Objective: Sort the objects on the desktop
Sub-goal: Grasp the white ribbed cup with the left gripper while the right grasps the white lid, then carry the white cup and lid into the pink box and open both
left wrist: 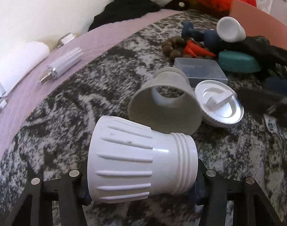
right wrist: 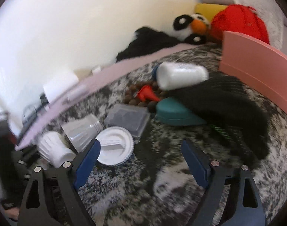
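Left hand-held gripper (left wrist: 141, 192) clamps white ribbed housing (left wrist: 135, 162); right hand-held gripper (right wrist: 141, 162) wide, holding nothing, near round cap (right wrist: 115, 147).

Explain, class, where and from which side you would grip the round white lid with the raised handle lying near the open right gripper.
Probably the raised bar handle of the round white lid. The lid lies flat, handle up, so the thin rim offers little purchase. The right gripper, open and empty, could come from above, fingers either side of the bar, clear of the grey cup beside it.
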The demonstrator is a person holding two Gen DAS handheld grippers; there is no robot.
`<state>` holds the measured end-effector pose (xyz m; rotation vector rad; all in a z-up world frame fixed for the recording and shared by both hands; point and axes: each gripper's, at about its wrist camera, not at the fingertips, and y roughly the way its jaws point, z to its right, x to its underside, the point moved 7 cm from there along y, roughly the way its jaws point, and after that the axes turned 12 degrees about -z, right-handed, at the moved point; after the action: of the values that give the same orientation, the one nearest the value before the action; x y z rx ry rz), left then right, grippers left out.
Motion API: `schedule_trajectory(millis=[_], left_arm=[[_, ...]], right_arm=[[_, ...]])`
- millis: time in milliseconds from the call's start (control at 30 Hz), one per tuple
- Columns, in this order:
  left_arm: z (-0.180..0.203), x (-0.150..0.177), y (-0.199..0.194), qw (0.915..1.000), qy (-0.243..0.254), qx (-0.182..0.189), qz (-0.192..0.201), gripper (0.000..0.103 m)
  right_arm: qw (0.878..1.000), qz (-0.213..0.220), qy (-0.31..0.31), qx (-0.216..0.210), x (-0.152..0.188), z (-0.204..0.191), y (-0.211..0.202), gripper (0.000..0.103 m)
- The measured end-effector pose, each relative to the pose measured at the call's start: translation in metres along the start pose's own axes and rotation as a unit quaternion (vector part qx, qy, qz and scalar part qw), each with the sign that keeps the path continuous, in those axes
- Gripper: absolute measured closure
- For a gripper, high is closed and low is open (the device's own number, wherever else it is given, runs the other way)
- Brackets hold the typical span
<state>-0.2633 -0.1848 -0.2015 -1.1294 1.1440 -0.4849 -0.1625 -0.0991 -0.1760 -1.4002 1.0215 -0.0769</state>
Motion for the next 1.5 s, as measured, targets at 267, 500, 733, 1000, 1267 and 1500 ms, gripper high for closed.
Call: schedule_trajectory(millis=[267,500,733,1000,1267,1500], left_arm=[[-0.004,0.002,0.003,0.9997,0.004,0.010,0.020,0.040],[-0.005,0.001,0.003,0.9997,0.005,0.010,0.021,0.040],[0.018,-0.008,-0.026,0.9994,0.029,0.014,0.015,0.041],[0.088,-0.045,-0.089,0.9913,0.094,0.014,0.091,0.041],[0.190,-0.095,-0.143,0.9725,0.144,0.052,0.175,0.041],[0.276,-0.157,-0.165,0.9512,0.182,0.097,0.230,0.041]], right_arm=[[0.998,-0.045,-0.044,-0.008,-0.004,-0.038,0.046,0.006],[0.999,-0.046,-0.020,-0.017,-0.007,-0.031,0.047,0.037],[0.998,0.013,0.041,-0.034,0.001,0.001,-0.011,0.037],[0.979,0.150,0.133,0.021,-0.003,0.081,-0.129,0.037],[0.943,0.230,0.214,0.105,0.020,0.171,-0.219,0.037],[0.911,0.276,0.274,0.135,0.029,0.238,-0.272,0.037]])
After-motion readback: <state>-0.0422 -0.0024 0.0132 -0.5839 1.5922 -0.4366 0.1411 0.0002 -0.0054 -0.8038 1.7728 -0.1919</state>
